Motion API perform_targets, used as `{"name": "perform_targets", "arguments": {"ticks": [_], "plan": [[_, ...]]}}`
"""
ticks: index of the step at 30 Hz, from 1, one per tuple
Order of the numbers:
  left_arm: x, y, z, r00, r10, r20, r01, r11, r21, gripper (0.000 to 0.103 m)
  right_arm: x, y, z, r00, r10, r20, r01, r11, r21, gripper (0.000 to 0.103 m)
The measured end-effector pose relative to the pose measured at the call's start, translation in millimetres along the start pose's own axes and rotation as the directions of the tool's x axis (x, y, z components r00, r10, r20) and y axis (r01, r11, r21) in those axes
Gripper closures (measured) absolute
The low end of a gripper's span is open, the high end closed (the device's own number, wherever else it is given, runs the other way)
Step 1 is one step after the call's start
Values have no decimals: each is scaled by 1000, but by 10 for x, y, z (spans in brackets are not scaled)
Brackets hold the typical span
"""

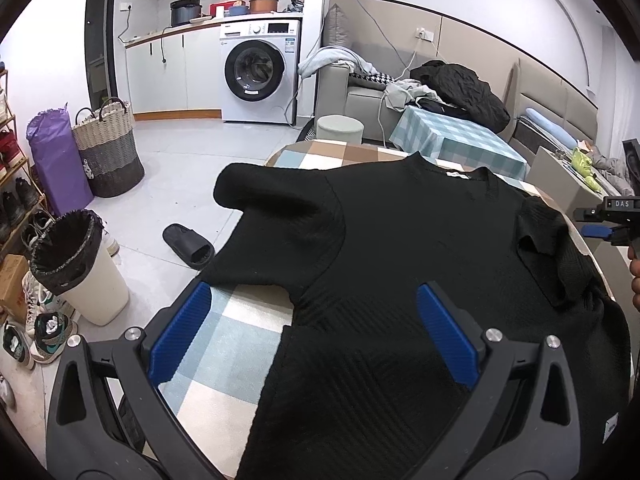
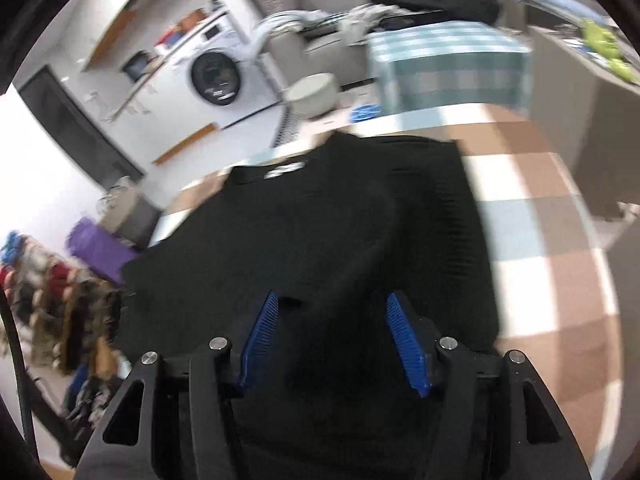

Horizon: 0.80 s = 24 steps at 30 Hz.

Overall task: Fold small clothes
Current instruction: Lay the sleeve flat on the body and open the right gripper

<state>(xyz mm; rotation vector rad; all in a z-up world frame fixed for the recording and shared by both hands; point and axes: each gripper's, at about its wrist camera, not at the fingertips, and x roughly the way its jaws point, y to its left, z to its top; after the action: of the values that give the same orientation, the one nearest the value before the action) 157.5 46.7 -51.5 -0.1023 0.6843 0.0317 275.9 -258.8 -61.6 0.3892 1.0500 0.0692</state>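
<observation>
A black short-sleeved knit top (image 1: 400, 248) lies flat on the round table's checked cloth (image 1: 224, 344), collar and white label away from me. Its left sleeve (image 1: 264, 192) is spread out. The right sleeve (image 1: 540, 240) lies folded in over the body. My left gripper (image 1: 313, 288) hovers open and wide over the top's lower left side, with nothing pinched. My right gripper (image 2: 332, 296) is open above the top (image 2: 320, 232) in its own blurred view, no cloth between the pads. The right gripper (image 1: 600, 224) also shows at the right edge of the left wrist view.
On the floor to the left are a lined bin (image 1: 76, 264), a black slipper (image 1: 188, 246), a woven basket (image 1: 108, 148) and shoes. Behind the table stand a stool (image 1: 340, 128), a small checked table (image 1: 456, 140), a cluttered sofa and a washing machine (image 1: 260, 72).
</observation>
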Motion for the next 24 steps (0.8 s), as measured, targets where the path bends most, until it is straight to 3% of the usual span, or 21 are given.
{"name": "perform_targets", "arguments": {"ticks": [3,6,9,11,12,14,18,24], "plan": [[-6,-33,-1,1000,-5,2,5,1000,6,1,-176,-46,-27,998,-2,70,0,999,41,47],[-18,-60,-4,1000,-10,5,10,1000,8,1,-340,213,-80,990,79,116,-77,997,-26,47],[-22,-73,-11,1000,-17,5,17,1000,5,1,-166,567,-144,985,162,51,-158,985,-76,48],[-26,-73,-16,1000,-23,7,23,1000,2,1,117,694,-216,986,166,-27,-167,984,-60,48],[-22,-68,-17,1000,-24,7,24,1000,-1,1,349,662,-247,989,122,-86,-125,992,-28,50],[-6,-42,-19,1000,-25,1,25,1000,-6,1,575,492,-289,992,2,-125,0,1000,21,59],[41,25,-15,1000,-25,-3,25,1000,-19,1,440,15,-310,989,-129,-77,138,981,137,61],[140,58,-4,999,-41,-20,40,998,-38,1,377,-257,-231,998,-44,-39,52,968,245,61]]}}
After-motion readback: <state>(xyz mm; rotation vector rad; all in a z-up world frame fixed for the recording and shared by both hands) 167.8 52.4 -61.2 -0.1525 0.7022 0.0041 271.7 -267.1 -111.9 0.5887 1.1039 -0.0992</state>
